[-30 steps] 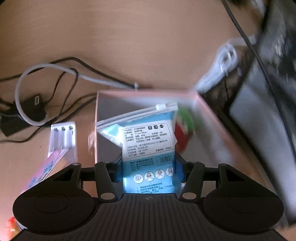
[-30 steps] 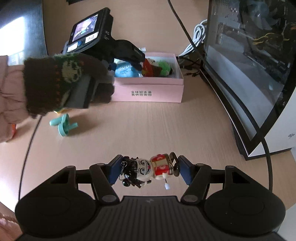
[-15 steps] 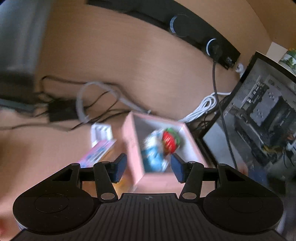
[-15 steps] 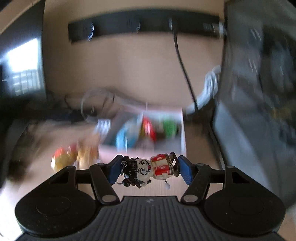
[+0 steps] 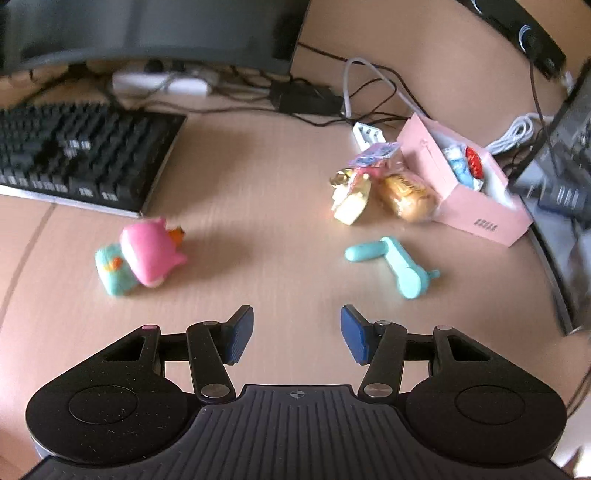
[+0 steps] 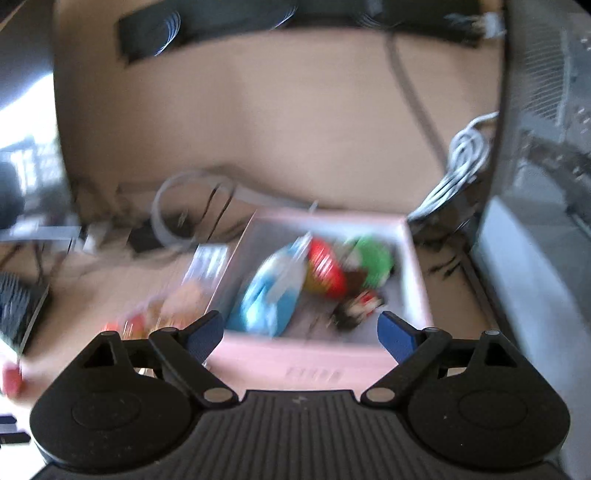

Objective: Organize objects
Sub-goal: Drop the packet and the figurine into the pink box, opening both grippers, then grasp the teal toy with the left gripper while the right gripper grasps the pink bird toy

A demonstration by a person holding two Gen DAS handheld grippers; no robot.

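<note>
A pink box [image 5: 480, 210] stands at the right of the desk. In the blurred right wrist view the box [image 6: 314, 362] holds a blue packet [image 6: 269, 295], a red and green toy [image 6: 347, 266] and a small wind-up figure [image 6: 356, 308]. My right gripper [image 6: 299, 334] is open and empty just above the box's near wall. My left gripper [image 5: 295, 334] is open and empty over bare desk. Ahead of it lie a teal plastic toy [image 5: 395, 264], a pink and teal plush [image 5: 142, 256], a wrapped bun [image 5: 406, 192] and a yellow toy [image 5: 351, 199].
A black keyboard [image 5: 74, 155] lies at the left under a monitor. Cables [image 5: 369, 92] and a white battery case [image 5: 369, 134] lie behind the box. A computer case [image 6: 546, 184] stands right of the box. A black speaker bar [image 6: 258, 22] runs along the back.
My left gripper let the blue packet go into the box and pulled back left. My right gripper moved to the box and opened; the wind-up figure now lies in the box.
</note>
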